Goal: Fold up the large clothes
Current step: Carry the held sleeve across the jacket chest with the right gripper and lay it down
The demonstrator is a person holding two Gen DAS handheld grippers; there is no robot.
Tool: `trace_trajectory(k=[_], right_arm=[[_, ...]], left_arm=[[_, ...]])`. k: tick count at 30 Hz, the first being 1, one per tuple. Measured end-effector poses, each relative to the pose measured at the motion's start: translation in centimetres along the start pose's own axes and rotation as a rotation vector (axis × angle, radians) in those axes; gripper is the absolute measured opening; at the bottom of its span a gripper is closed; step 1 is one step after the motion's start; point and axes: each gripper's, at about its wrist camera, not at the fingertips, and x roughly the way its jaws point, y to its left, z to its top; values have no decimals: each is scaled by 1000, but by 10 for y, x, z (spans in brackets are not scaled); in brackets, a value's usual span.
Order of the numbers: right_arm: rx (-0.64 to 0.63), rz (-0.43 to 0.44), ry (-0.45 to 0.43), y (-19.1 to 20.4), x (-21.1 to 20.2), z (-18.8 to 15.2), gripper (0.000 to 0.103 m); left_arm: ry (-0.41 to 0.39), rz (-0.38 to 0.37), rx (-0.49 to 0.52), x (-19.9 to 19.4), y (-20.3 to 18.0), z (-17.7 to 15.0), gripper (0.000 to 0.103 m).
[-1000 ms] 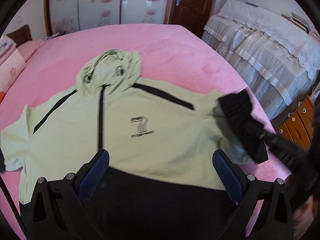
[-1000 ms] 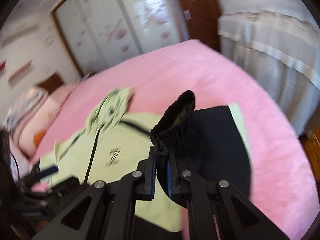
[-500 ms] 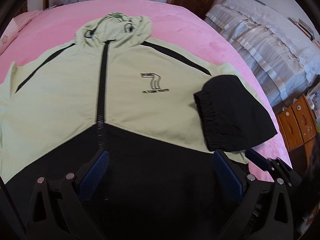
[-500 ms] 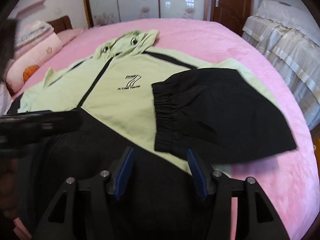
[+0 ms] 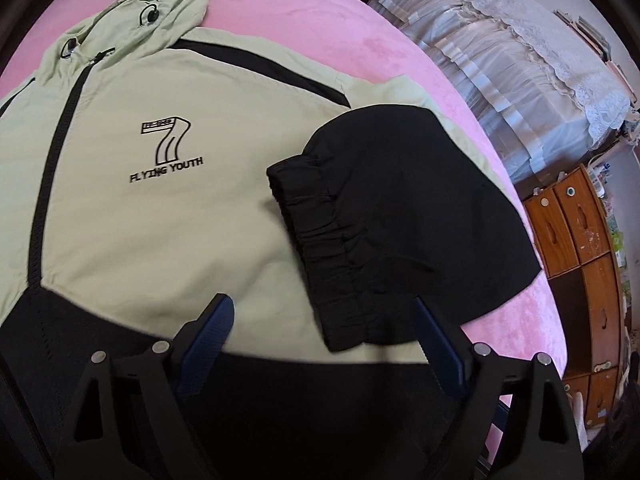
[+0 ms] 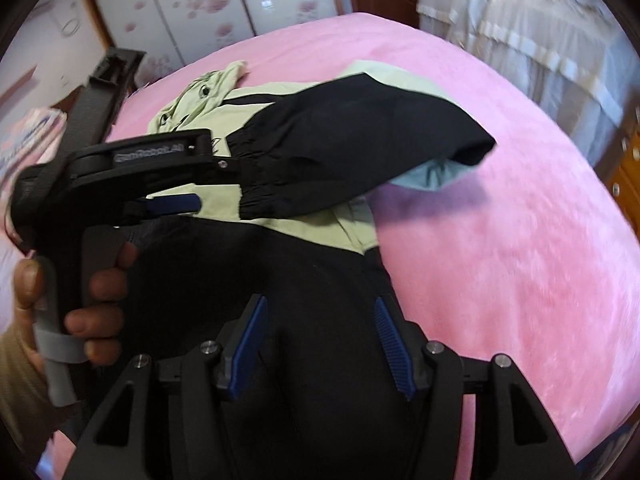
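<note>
A pale green and black hooded jacket (image 5: 160,216) lies face up on the pink bed, hood at the far end, zip shut. Its black right sleeve (image 5: 400,216) is folded inward and rests on the jacket's chest, elastic cuff toward the middle. My left gripper (image 5: 324,336) is open and empty, hovering just in front of the sleeve cuff, over the jacket's black lower part. In the right wrist view the jacket (image 6: 280,264) lies below my right gripper (image 6: 320,344), which is open and empty over the black hem. The left gripper (image 6: 172,204) shows there beside the cuff (image 6: 272,196).
The pink bed (image 6: 500,240) extends to the right of the jacket. A second bed with a white lace cover (image 5: 520,64) stands at the right. A wooden drawer cabinet (image 5: 580,264) stands by the bed's right edge. Floral wardrobe doors (image 6: 180,12) and a pillow are at the back.
My right gripper carried the black sleeve inward, let it go on the chest and pulled back toward the hem. My left gripper moved forward and right, close to the cuff.
</note>
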Motion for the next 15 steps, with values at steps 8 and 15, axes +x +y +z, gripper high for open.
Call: trace_trajectory(k=[8, 15], right_arm=[[63, -9, -10, -16, 3, 3, 57], [130, -51, 20, -35, 10, 0, 56]], left_arm=[[8, 84, 59, 32, -26, 15, 81], [-12, 119, 107, 21, -59, 27, 8]])
